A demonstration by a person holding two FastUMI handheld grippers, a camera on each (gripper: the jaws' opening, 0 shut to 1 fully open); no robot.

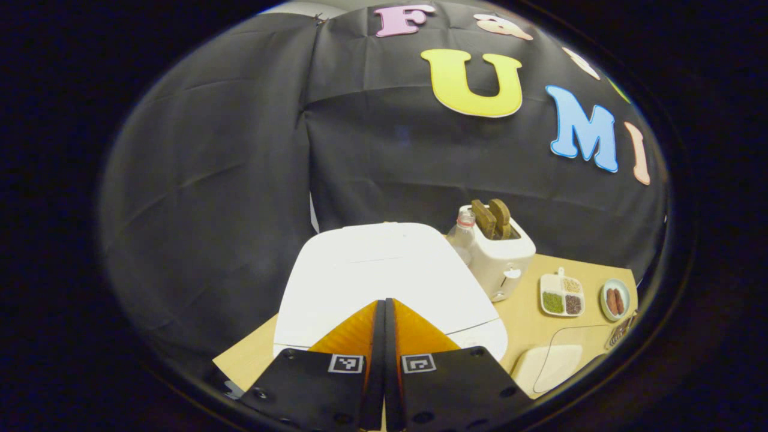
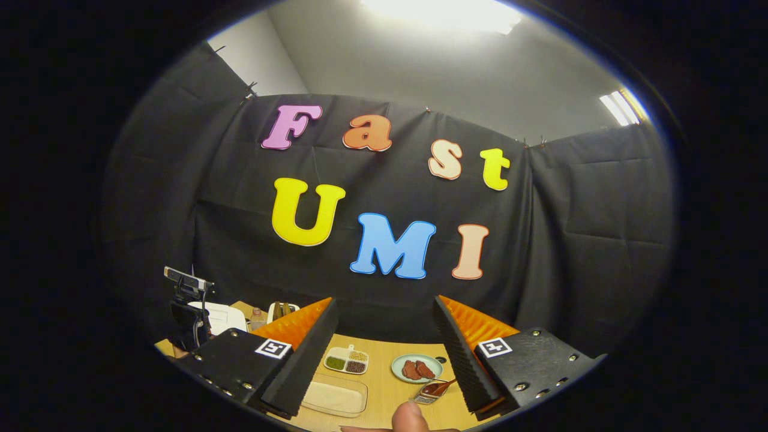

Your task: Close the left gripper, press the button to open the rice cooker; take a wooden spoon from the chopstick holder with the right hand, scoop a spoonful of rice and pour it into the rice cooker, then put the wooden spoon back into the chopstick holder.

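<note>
The white rice cooker [image 1: 384, 264] sits with its lid down at the table's left end. My left gripper [image 1: 384, 303] is shut with nothing between its fingers, and its tips point at the front of the lid; whether they touch it I cannot tell. My right gripper [image 2: 384, 303] is open and empty, high above the table. Below it the wooden spoon [image 2: 439, 388] pokes out of the mesh chopstick holder [image 2: 422, 398]. A clear tray of white rice [image 2: 334, 396] lies near the front edge, also the rice tray [image 1: 555, 363]. The rice cooker [image 2: 219, 317] shows far left.
A white toaster [image 1: 501, 258] holding bread and a bottle [image 1: 462, 235] stand right of the cooker. A divided dish of grains [image 1: 561, 294] and a plate of sausages [image 1: 615, 299] lie further right. A thumb [image 2: 408, 416] shows at the lower edge.
</note>
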